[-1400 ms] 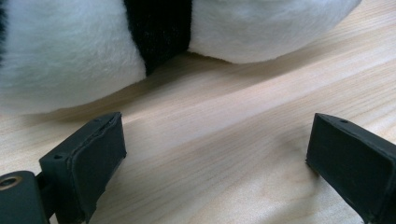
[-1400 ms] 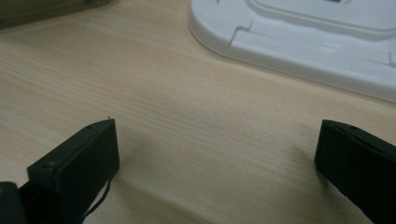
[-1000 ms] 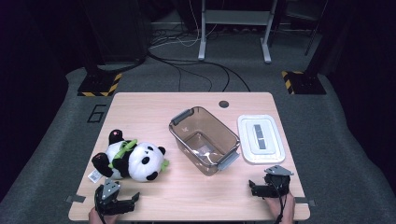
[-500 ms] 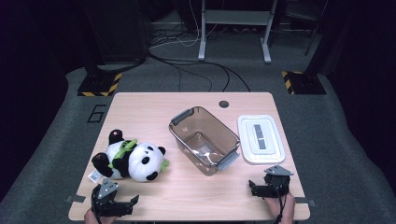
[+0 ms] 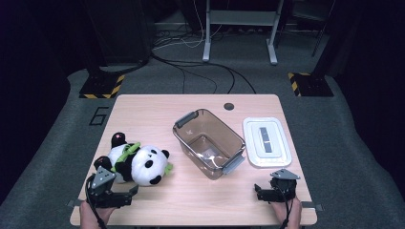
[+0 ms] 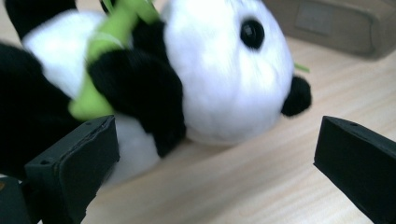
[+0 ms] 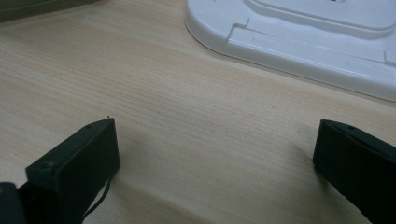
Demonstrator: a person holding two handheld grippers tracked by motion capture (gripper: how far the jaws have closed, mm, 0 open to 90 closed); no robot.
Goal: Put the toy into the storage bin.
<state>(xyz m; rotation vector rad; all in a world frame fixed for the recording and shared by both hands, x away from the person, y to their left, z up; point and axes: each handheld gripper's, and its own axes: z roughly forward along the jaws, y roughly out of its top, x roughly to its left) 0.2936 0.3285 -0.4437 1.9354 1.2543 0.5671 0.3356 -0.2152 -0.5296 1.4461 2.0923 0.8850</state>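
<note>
Your left hand-held gripper (image 6: 215,172) has just been opening and is wide, holding nothing, with the toy panda (image 6: 187,79) just ahead. Your right hand-held gripper (image 7: 215,172) is wide too, over bare table (image 7: 187,121).

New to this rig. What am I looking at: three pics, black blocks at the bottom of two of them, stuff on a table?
No robot arm here: a person holds a two-jaw gripper in each hand at a light wooden table.

The high view looks down from above the person's side. The left gripper is at bottom left, the right gripper at bottom right.

The other two pictures come from cameras riding on the grippers. The black blocks are each gripper's own fingers.

On the table lie a black-and-white plush panda with green trim, a clear brown plastic bin with grey handles and its flat white lid beside it.

Nothing is held. Both grippers are open. The left one's jaws have just been opening, with nothing between them, and it faces the panda; the right one faces the lid.
</note>
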